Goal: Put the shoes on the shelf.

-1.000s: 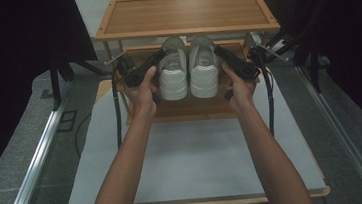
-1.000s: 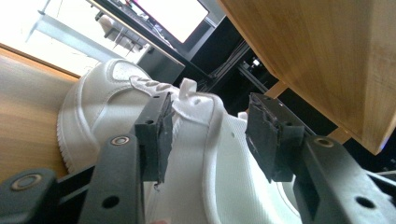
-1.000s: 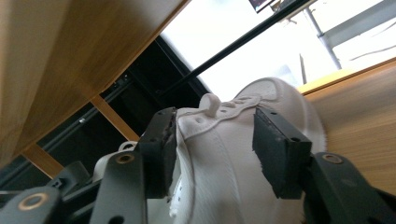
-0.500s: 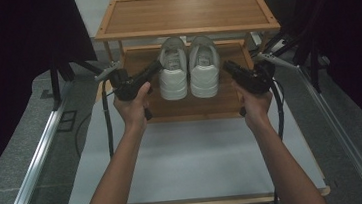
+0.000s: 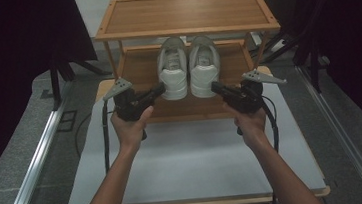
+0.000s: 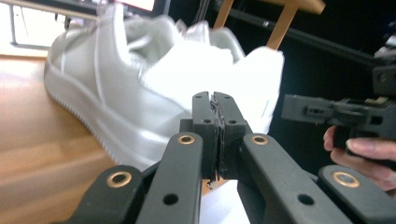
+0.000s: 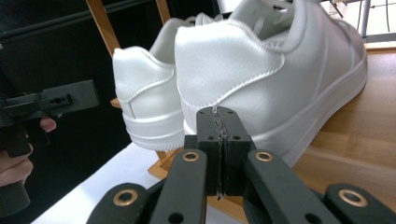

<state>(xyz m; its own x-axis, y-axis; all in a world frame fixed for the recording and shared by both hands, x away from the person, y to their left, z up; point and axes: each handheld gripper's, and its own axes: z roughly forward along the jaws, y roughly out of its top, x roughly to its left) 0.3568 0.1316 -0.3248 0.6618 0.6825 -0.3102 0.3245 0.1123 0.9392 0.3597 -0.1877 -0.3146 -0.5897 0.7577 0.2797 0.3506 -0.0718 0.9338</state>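
Two white sneakers stand side by side, heels toward me, on the lower shelf of a wooden rack (image 5: 141,70): the left sneaker (image 5: 173,67) and the right sneaker (image 5: 204,65). My left gripper (image 5: 159,89) points at the left sneaker's heel from the left, its jaws pressed together with nothing between them (image 6: 215,100). My right gripper (image 5: 215,86) points at the right sneaker's heel from the right, also shut and empty (image 7: 216,114). Both tips sit just short of the heels. The sneakers (image 6: 140,88) look blurred in the left gripper view, sharp (image 7: 261,70) in the right gripper view.
The rack's top shelf (image 5: 185,13) overhangs the sneakers. A grey-white tabletop (image 5: 189,156) lies under my forearms, with the rack at its far edge. Black cables (image 5: 106,134) hang from both grippers. Dark curtains stand at both sides, and a metal rail (image 5: 39,161) runs along the floor.
Both grippers have drawn back from the sneakers' sides toward me and outward. The sneakers stay on the lower shelf, released.
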